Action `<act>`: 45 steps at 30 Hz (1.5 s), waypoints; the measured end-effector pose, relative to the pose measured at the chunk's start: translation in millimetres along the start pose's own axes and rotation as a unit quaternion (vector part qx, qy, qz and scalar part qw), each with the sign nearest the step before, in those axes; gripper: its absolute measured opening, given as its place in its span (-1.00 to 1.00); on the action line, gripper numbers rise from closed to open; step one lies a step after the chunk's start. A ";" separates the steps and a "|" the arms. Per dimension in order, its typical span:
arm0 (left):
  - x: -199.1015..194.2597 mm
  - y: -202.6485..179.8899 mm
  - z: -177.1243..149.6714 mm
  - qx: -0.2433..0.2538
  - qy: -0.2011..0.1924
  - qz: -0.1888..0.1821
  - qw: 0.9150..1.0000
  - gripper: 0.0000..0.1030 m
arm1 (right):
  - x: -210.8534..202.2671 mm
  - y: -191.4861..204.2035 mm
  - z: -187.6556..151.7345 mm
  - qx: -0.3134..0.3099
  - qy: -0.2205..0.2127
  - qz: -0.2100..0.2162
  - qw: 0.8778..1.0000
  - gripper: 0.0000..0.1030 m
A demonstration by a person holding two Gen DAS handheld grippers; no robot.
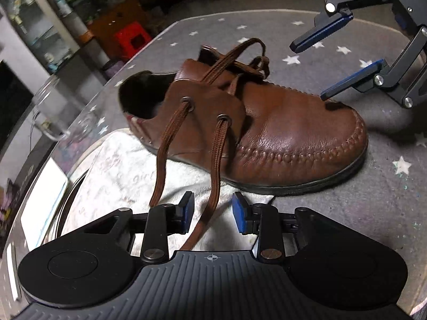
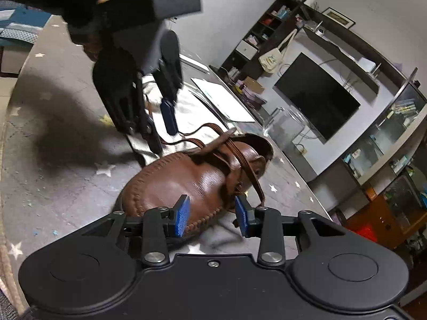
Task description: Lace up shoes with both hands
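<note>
A brown leather shoe (image 1: 267,133) lies on a grey star-patterned cloth, toe to the right. Two brown lace ends (image 1: 217,165) hang from its near eyelets toward my left gripper (image 1: 212,208). That gripper is open, and one lace end passes between its blue pads without being pinched. More lace loops over the tongue (image 1: 240,50). My right gripper (image 1: 317,70) is open and empty above the far side of the toe. In the right wrist view the right gripper (image 2: 212,208) hovers open over the shoe (image 2: 186,184), and the left gripper (image 2: 160,122) is beyond it.
A white towel (image 1: 128,176) lies under the shoe's heel. A clear glass mug (image 1: 61,112) stands at the left on the glass table edge. A white pad (image 2: 221,98) lies nearby. Shelves, a television (image 2: 317,96) and a red stool (image 1: 132,40) are beyond the table.
</note>
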State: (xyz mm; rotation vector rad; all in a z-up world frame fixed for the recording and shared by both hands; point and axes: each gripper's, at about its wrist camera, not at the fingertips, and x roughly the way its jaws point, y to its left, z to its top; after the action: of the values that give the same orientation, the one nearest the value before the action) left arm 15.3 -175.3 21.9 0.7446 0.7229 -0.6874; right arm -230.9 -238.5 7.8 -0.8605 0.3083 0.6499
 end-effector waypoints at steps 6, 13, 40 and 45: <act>4.8 2.7 5.8 0.000 0.008 -0.036 0.999 -0.95 | -2.1 1.4 -1.2 0.006 0.000 -0.001 1.000 -0.24; -30.2 5.3 16.7 -0.046 -0.047 -0.131 0.989 -0.95 | -6.5 -0.2 -6.8 0.012 0.002 -0.005 1.000 -0.24; -61.6 28.4 72.3 -0.271 -0.178 -0.187 0.927 -0.94 | -24.0 -39.0 -3.8 0.255 -0.050 0.079 0.962 -0.24; -65.0 26.1 71.0 -0.283 -0.187 -0.185 0.922 -0.94 | -18.7 -47.4 -5.4 0.285 -0.058 0.061 0.955 -0.24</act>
State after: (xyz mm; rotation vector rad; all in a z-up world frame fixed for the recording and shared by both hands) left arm 21.7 -197.9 118.8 -0.0646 0.6643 -0.8767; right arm -214.9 -272.9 42.3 -0.2494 0.4186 0.6743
